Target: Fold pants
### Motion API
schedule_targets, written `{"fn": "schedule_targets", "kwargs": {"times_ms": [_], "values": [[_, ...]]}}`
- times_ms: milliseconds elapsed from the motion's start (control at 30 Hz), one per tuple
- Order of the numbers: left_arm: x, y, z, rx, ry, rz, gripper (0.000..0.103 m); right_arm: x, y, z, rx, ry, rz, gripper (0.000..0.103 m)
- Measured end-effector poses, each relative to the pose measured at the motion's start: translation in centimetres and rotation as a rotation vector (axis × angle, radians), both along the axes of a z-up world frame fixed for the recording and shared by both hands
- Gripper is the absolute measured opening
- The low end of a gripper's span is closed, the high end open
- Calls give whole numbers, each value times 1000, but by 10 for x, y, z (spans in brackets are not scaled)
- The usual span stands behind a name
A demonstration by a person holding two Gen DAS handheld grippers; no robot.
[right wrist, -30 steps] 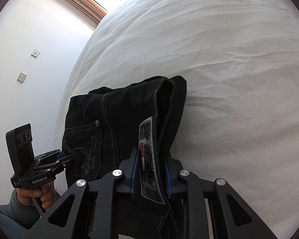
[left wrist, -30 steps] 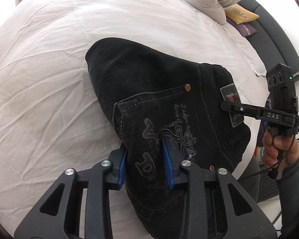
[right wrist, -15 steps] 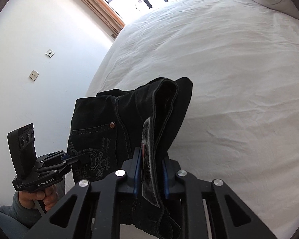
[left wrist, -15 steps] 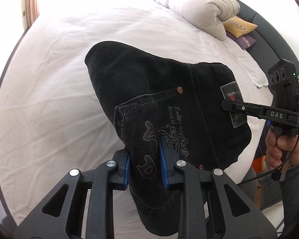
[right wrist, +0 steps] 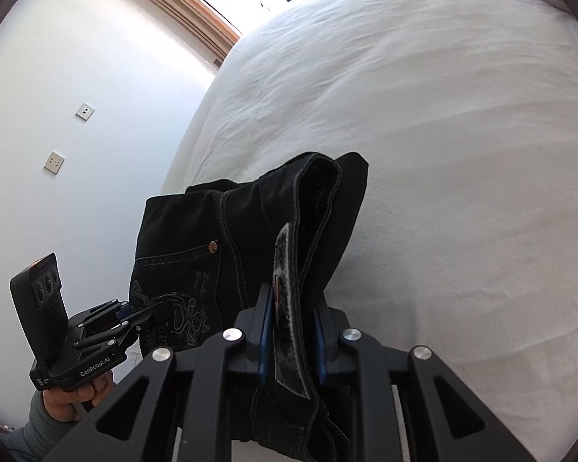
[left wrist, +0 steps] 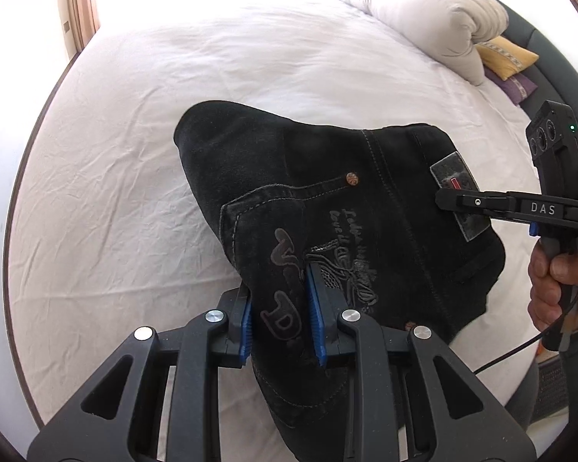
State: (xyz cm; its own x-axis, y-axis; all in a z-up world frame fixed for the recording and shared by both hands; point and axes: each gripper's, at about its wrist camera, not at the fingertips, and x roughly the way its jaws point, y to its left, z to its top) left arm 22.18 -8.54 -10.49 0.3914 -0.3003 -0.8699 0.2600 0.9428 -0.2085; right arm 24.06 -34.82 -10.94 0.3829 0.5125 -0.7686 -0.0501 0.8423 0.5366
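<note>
1. Black pants, folded into a thick bundle, hang between two handheld grippers above a white bed, their far end drooping toward the sheet.
2. The left gripper has its blue-padded jaws closed on the printed back pocket, denim bunched between the pads.
3. The right gripper is clamped on the waistband at the grey leather label, which stands on edge between its jaws.
4. From the left wrist view, the right gripper enters from the right edge, held in the person's right hand.
5. A rolled white duvet lies at the head of the bed, with a yellow cushion and a purple cushion just beside it.
6. Two wall sockets dot the white wall in the right wrist view.
</note>
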Motion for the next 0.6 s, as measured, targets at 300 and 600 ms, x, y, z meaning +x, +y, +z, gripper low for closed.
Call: {"fn": "schedule_targets", "kwargs": {"times_ms": [300, 600], "values": [[-12, 7, -8, 17, -61, 72, 62, -7, -21, -33, 75, 36, -109, 57], [-101, 38, 78, 88, -367, 187, 103, -88, -3, 53, -148, -239, -149, 78]]}}
